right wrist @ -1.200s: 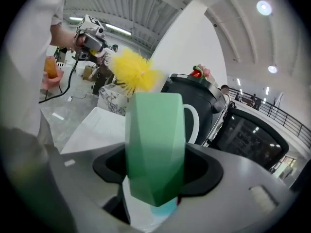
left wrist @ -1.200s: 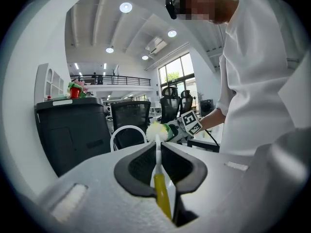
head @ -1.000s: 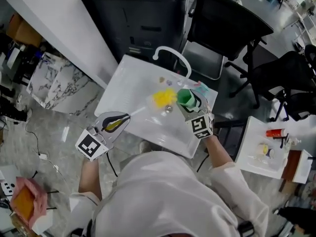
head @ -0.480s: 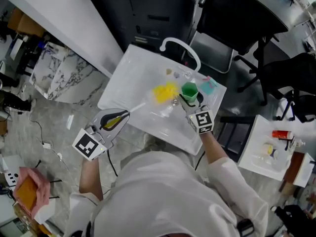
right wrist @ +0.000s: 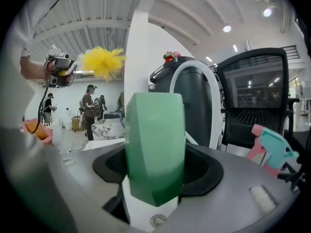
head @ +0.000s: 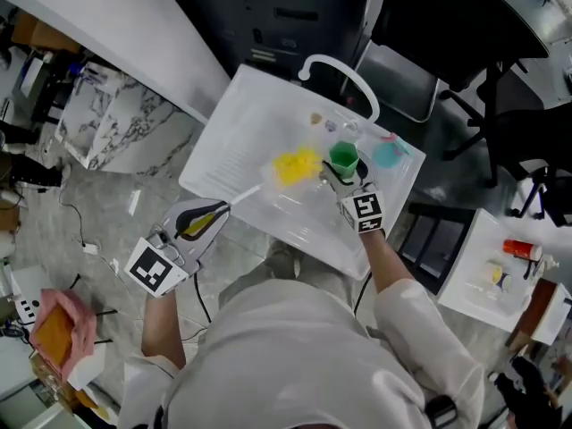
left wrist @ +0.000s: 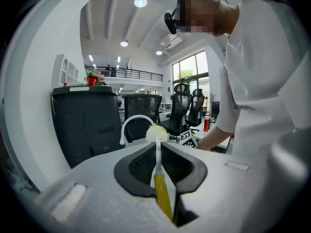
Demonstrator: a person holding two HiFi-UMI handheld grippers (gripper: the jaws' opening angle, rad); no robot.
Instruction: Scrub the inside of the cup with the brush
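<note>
A green cup (head: 343, 159) hangs over the white sink basin (head: 241, 141), with my right gripper (head: 344, 175) shut on it. In the right gripper view the cup (right wrist: 155, 144) fills the space between the jaws. My left gripper (head: 213, 214) sits off the basin's near left edge, shut on the brush's yellow handle (left wrist: 163, 194). The white stem reaches over the basin to the fluffy yellow brush head (head: 295, 164), which sits just left of the cup, outside it. The brush head (right wrist: 102, 62) also shows up and left of the cup in the right gripper view.
A white arched faucet (head: 344, 77) stands at the basin's far edge. A teal and pink spray bottle (head: 387, 155) lies at the basin's right corner. Black office chairs (head: 447, 25) and a dark bin (head: 286, 16) stand beyond; a white tray (head: 496, 271) sits right.
The head view has drifted, so the basin sits a little higher and further right. Both grips are the same, and the brush head stays just left of the cup.
</note>
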